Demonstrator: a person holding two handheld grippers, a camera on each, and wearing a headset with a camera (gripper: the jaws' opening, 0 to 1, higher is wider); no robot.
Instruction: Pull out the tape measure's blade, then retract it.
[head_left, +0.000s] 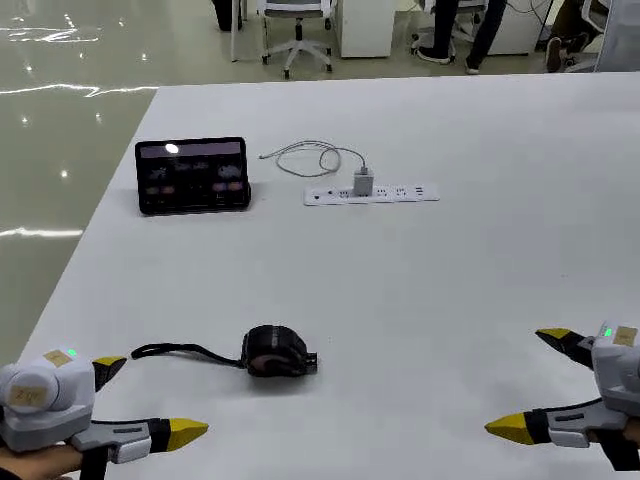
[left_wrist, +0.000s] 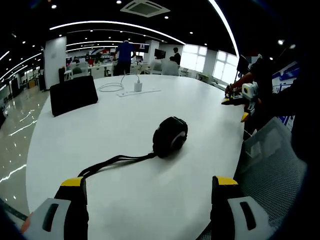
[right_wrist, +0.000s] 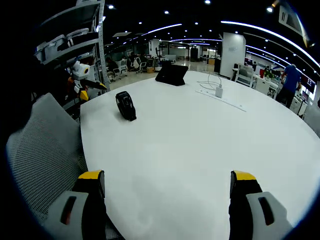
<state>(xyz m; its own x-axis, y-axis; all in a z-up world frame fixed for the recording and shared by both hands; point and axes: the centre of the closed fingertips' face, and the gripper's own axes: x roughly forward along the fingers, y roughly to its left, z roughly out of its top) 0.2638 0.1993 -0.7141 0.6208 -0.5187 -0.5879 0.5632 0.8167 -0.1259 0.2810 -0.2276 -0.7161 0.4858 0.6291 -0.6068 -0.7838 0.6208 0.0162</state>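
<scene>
Head view: tape measure (head_left: 277, 352) lies near the left gripper (head_left: 152, 396).

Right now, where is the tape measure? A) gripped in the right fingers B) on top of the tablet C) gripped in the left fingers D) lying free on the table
D: the tape measure lies on the table between the open left gripper and right gripper, touched by neither.

Tape measure (head_left: 277, 352) on table (head_left: 450, 300), tablet (head_left: 192, 176) and power strip (head_left: 372, 194) behind it.
</scene>
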